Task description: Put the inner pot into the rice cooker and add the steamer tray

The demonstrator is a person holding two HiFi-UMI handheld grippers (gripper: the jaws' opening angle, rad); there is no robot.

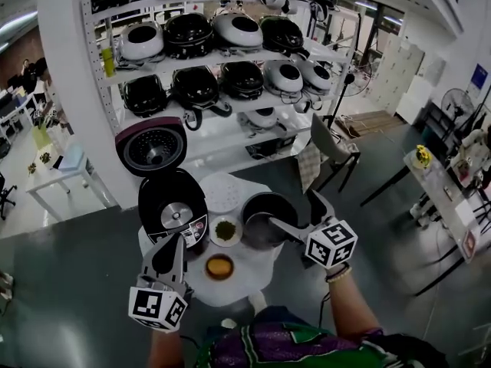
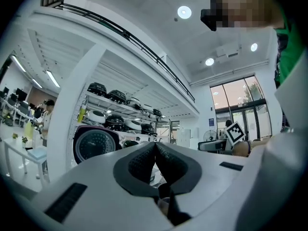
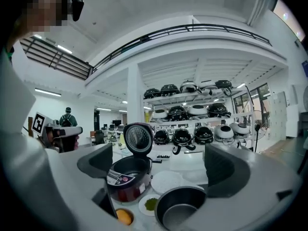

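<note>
A dark red rice cooker (image 1: 173, 209) (image 3: 126, 178) stands with its lid up at the left of a small round white table (image 1: 230, 288). The black inner pot (image 1: 262, 207) (image 3: 180, 211) sits on the table to its right. Behind them lies the white perforated steamer tray (image 1: 224, 192) (image 3: 166, 181). My right gripper (image 1: 291, 208) (image 3: 161, 172) is open, its jaws wide apart just over the pot's near right rim, with nothing pressed between them. My left gripper (image 1: 170, 245) (image 2: 155, 159) is shut and empty, in front of the cooker.
A small plate of green stuff (image 1: 225, 231) (image 3: 150, 204) and a bowl with something orange (image 1: 219, 267) (image 3: 124, 217) lie at the table's front. White shelves of rice cookers (image 1: 222, 60) rise behind. A chair (image 1: 330, 148) and a side table (image 1: 437, 182) stand at the right.
</note>
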